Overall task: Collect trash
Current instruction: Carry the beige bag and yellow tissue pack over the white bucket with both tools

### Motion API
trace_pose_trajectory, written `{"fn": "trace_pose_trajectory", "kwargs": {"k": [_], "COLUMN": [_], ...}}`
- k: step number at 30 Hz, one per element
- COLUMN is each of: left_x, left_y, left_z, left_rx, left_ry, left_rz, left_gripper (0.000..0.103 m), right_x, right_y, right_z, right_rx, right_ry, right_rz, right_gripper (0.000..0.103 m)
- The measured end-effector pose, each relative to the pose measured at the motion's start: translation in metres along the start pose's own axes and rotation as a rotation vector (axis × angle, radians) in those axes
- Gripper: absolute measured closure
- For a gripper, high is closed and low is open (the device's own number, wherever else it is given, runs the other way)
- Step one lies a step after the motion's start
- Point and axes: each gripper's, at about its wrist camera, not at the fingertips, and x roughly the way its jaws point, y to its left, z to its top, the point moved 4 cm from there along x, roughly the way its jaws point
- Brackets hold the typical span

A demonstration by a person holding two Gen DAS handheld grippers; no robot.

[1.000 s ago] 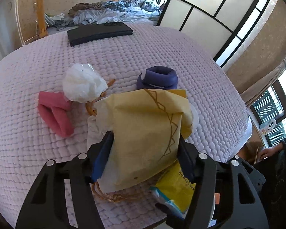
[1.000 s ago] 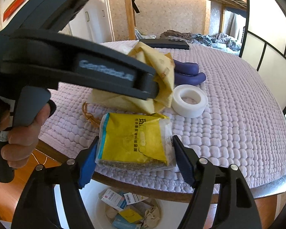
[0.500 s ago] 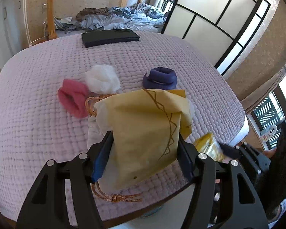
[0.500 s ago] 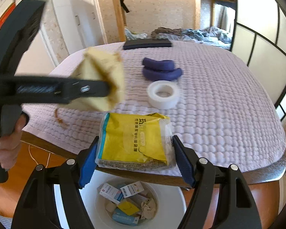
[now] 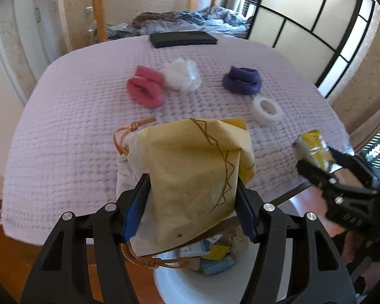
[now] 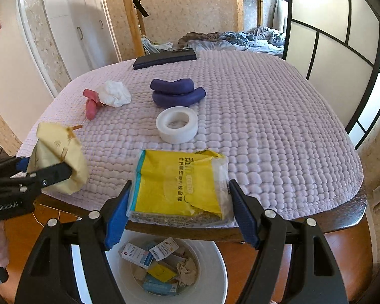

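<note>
My left gripper is shut on a yellow paper bag with orange rope handles, held at the table's near edge above the white bin. My right gripper is shut on a yellow plastic packet, also at the table edge over the bin, which holds several small boxes and crumpled paper. In the right wrist view the left gripper and its bag are at the far left. The left wrist view has the right gripper and packet at the right.
On the lilac quilted table cover lie a pink foam roll, a crumpled white tissue, a purple foam roll, a white tape roll and a black case at the far edge. A bed stands behind.
My left gripper has drawn back with the bag from over the table to its near edge, and the bin now shows beneath it. The right gripper kept the packet and shifted slightly.
</note>
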Motion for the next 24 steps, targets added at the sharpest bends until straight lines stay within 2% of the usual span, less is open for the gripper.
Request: {"fn": "trace_pose_trajectory", "kwargs": {"k": [9, 24], "left_x": [-0.007, -0.020], "left_y": [0.009, 0.006], "left_z": [-0.019, -0.030], "left_rx": [-0.056, -0.058], "left_ry": [-0.010, -0.016], "left_rz": [0.070, 0.080], "left_gripper": [0.039, 0.040], "right_x": [-0.014, -0.028], "right_y": [0.005, 0.017], "right_z": [-0.006, -0.026], "right_rx": [0.009, -0.011], "right_ry": [-0.002, 0.023], "right_rz": [0.031, 0.071], "right_gripper": [0.031, 0.031]}}
